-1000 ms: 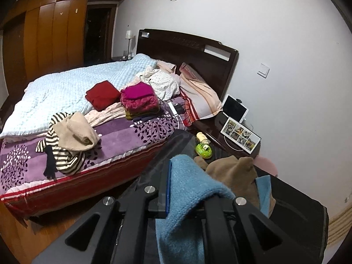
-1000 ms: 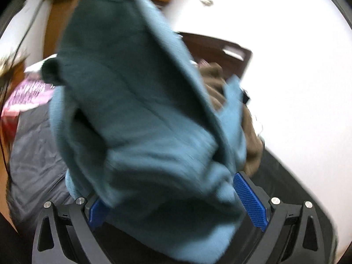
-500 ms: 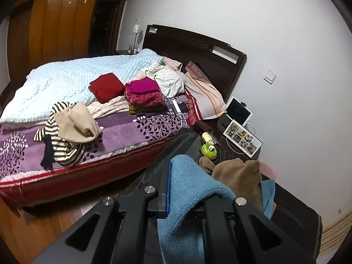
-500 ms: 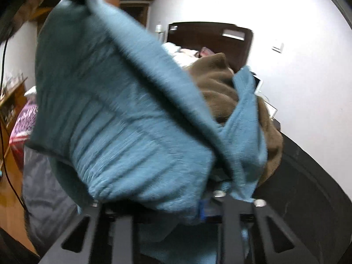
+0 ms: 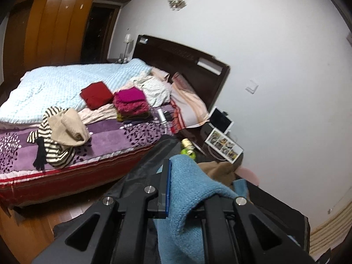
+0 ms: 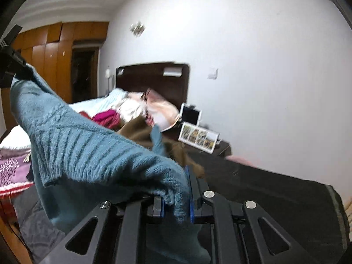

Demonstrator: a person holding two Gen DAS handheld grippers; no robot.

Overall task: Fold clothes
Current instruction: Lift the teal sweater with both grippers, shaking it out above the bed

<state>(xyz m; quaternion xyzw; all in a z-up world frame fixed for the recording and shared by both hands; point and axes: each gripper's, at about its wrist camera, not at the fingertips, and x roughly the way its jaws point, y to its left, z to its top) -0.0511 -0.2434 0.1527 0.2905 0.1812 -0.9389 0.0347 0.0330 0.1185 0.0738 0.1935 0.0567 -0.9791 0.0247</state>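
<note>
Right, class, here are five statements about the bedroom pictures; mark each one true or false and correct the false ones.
1. Both claws are shut on the blue sweater. True: the left claw and the right claw each pinch it.
2. The red folded garment lies on the floor. False: it lies on the bed.
3. A brown garment lies beyond the blue sweater. True.
4. The tablet lies flat on the bed. False: it stands propped by the headboard, off the bed.
5. The striped garment is neatly folded. False: it is crumpled.
</note>
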